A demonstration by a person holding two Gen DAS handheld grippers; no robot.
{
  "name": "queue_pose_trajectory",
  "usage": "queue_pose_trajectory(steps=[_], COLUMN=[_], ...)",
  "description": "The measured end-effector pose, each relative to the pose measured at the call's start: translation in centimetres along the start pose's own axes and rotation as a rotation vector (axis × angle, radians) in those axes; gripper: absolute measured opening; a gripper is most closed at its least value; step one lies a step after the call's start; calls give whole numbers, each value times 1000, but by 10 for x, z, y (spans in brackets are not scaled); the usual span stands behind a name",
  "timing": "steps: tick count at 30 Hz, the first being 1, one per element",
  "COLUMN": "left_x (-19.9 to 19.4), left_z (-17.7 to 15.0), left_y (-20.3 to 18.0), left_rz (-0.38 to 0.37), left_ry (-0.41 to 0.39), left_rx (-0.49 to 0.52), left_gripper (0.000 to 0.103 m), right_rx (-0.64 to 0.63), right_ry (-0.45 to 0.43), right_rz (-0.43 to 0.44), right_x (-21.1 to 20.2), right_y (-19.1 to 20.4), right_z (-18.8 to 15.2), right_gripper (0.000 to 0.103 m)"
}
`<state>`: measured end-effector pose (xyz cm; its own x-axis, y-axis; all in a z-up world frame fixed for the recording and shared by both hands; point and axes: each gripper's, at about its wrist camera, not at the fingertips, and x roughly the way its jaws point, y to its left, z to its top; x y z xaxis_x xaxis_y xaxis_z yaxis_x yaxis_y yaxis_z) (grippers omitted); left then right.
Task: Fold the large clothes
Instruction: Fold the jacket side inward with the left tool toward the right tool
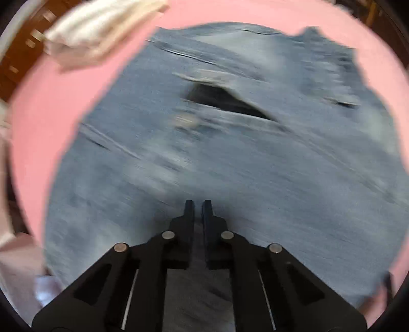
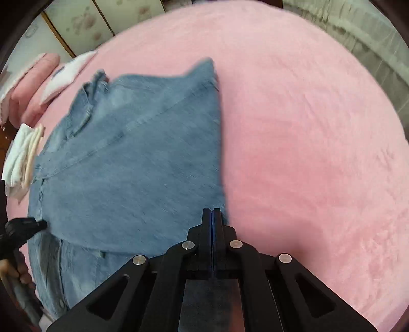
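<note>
A large blue denim shirt [image 2: 133,163] lies on the pink bed cover [image 2: 306,143], partly folded over itself. My right gripper [image 2: 211,213] is shut at the shirt's right edge, with what looks like denim pinched between its jaws. My left gripper [image 1: 198,205] hovers over the denim [image 1: 230,158] with its jaws nearly together and a narrow gap between them; nothing shows in the gap. The left wrist view is motion-blurred. The left gripper also shows in the right wrist view [image 2: 38,224], at the shirt's left edge.
Folded white and cream cloths [image 2: 23,161] lie at the bed's left edge, also in the left wrist view [image 1: 97,28]. Folded pink and white items [image 2: 46,81] lie further back. A wooden bed frame [image 1: 18,61] and floral wardrobe doors [image 2: 84,23] border the bed.
</note>
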<state>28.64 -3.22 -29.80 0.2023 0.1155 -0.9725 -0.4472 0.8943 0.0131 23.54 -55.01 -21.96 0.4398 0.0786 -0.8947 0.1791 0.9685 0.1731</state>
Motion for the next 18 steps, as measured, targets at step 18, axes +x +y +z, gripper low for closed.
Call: queue_pose_trajectory(steps=[18], left_x=[5], left_z=[44], left_y=[-106], left_rz=[-245], left_ry=[-138], left_rx=[109], left_gripper=[3], right_rx=[-112], right_ry=[-20], right_rz=[332], right_x=[105], right_y=[80], right_z=[87], right_gripper=[0])
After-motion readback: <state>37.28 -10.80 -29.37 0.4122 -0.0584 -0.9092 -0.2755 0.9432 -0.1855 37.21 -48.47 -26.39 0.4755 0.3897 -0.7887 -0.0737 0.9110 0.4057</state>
